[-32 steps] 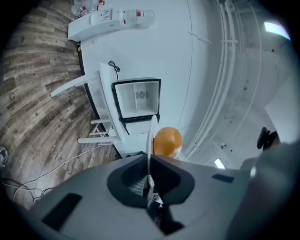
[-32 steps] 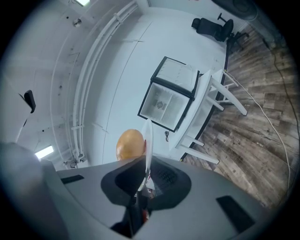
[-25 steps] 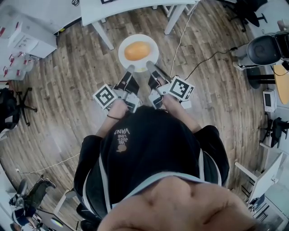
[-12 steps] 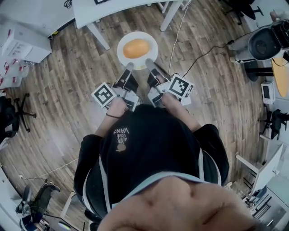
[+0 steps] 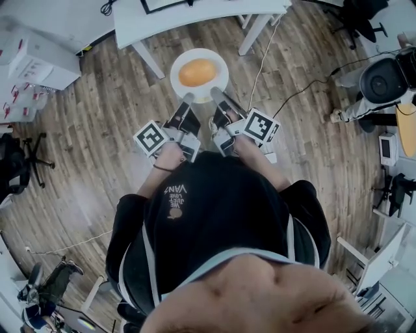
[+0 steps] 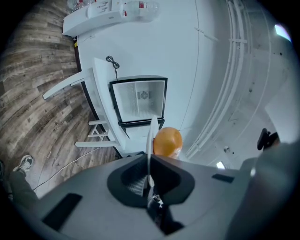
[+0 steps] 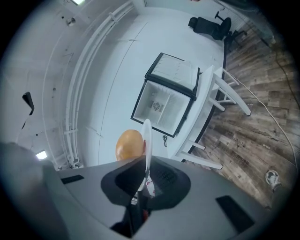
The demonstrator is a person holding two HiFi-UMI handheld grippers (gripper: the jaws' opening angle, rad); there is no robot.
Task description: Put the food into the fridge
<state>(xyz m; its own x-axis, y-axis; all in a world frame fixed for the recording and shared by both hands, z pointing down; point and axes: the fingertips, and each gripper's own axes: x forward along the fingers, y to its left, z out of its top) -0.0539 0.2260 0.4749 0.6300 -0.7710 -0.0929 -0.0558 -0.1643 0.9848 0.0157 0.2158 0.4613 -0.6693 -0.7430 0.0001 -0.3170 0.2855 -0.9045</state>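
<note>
Left gripper jaws clamp plate rim; right gripper likewise; orange food on plate

The plate was held straight ahead of the person, above the floor, with the food on its middle. The left tool gripped the plate's near-left rim and the right tool its near-right rim, side by side. Beyond the plate stood the worktop, and on it, by the far wall, the fridge with its door open. An office chair stood well off to the left.
</note>
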